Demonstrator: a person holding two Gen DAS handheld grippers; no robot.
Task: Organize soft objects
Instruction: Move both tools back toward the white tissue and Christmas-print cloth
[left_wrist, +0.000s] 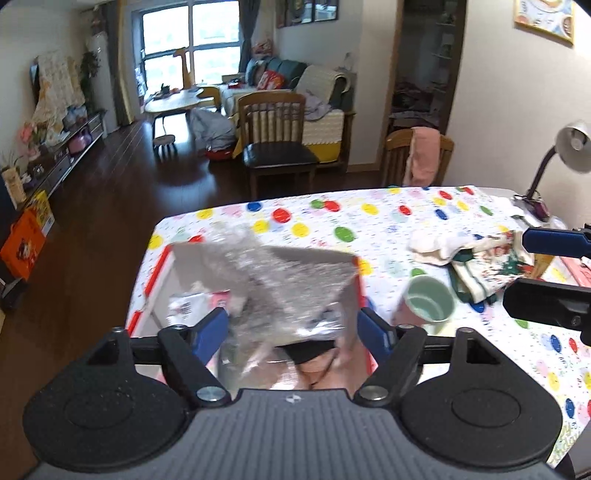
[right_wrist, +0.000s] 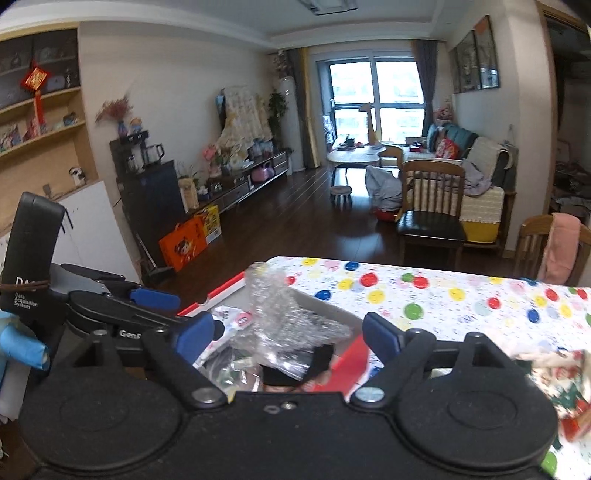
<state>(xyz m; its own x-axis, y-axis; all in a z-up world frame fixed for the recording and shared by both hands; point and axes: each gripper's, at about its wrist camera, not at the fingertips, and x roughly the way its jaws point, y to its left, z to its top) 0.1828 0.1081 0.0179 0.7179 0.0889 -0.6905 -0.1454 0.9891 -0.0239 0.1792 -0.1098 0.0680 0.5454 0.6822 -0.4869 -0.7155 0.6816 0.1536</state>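
A crumpled sheet of bubble wrap (left_wrist: 273, 280) stands up out of an open cardboard box with red-taped edges (left_wrist: 162, 269) at the table's near left corner. My left gripper (left_wrist: 293, 332) hovers over the box, jaws wide, blue pads either side of the wrap's lower end without pressing it. My right gripper (right_wrist: 288, 338) is also open just above the bubble wrap (right_wrist: 284, 314) and the box (right_wrist: 218, 291). A patterned cloth pile (left_wrist: 480, 258) lies to the right on the spotted tablecloth. My right gripper (left_wrist: 546, 269) shows at the left wrist view's right edge.
A green cup (left_wrist: 428, 299) stands right of the box. White packets (left_wrist: 184, 306) and a black item (left_wrist: 306, 349) lie inside the box. A desk lamp (left_wrist: 569, 147) sits at the far right corner. Wooden chairs (left_wrist: 277, 140) stand beyond the table.
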